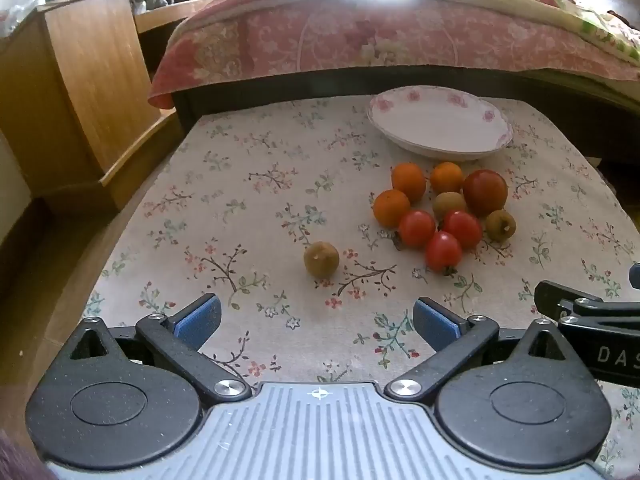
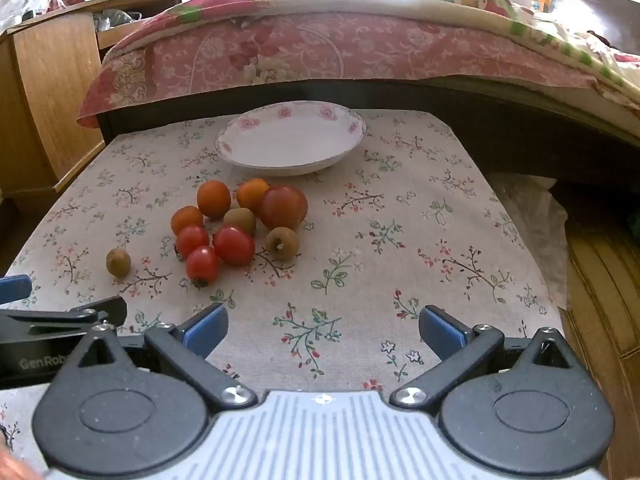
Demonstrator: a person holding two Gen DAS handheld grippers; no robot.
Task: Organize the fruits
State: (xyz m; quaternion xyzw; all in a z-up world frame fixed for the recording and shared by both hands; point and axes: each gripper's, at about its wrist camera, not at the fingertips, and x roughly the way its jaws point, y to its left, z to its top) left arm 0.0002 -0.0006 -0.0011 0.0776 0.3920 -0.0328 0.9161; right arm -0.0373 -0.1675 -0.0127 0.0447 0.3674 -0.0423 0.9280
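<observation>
Both grippers, left gripper point(image 1: 316, 320) and right gripper point(image 2: 323, 330), gape empty; small round brownish-green fruit point(image 1: 321, 259) likely light, firm, roll-prone: pinch across its middle.

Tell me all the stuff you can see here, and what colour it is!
Plate: one, white with pink flowers, empty, far side of the table.
Orange fruits: three, in the pile before the plate.
Small red tomatoes: three, front of the pile.
Big red tomato: one, right of the pile.
Brown-green fruits: three; two in the pile, one alone to its left.
Tablecloth: one, beige, flowered.
Bed: one, pink cover, behind.
Wooden cabinet: one, left.
Left gripper: fingers open, blue pads.
Right gripper: fingers open, blue pads.
</observation>
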